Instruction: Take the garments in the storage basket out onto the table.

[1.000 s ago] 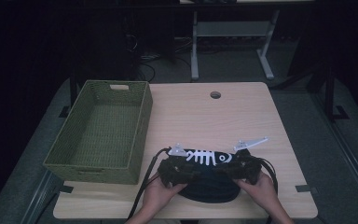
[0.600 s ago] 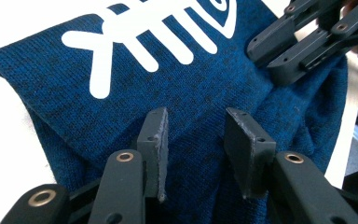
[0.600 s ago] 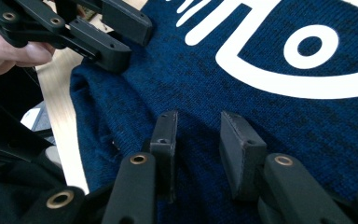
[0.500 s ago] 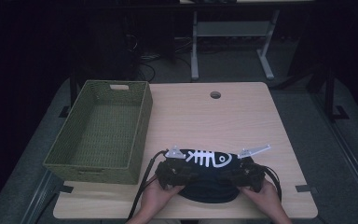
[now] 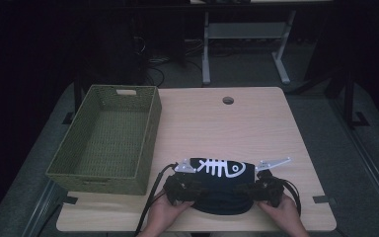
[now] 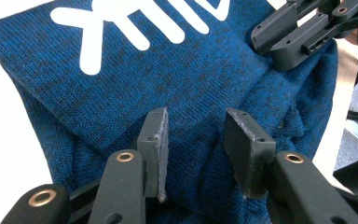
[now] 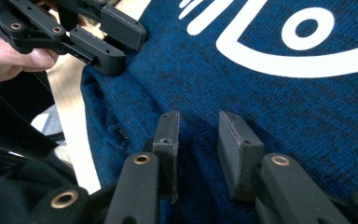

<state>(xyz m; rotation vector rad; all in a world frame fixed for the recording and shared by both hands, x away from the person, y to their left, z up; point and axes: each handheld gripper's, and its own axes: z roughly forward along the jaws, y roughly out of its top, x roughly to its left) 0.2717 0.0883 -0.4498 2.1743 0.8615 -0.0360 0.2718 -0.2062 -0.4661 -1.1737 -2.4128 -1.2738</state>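
A dark blue knit sweater with a white fish-bone print lies folded near the table's front edge. My left gripper is at its left end and my right gripper at its right end, each held in a hand. In the left gripper view my left gripper has a ridge of the sweater pinched between its pads. The right gripper has just been closing its jaws, with a fold of the sweater squeezed between them.
A green woven basket stands empty on the left half of the wooden table. A round cable hole sits near the far edge. Black cables trail from both grippers over the front edge.
The sweater and both grippers have sunk toward the table's front edge, and the printed panel lies flatter. The right gripper came down a little.
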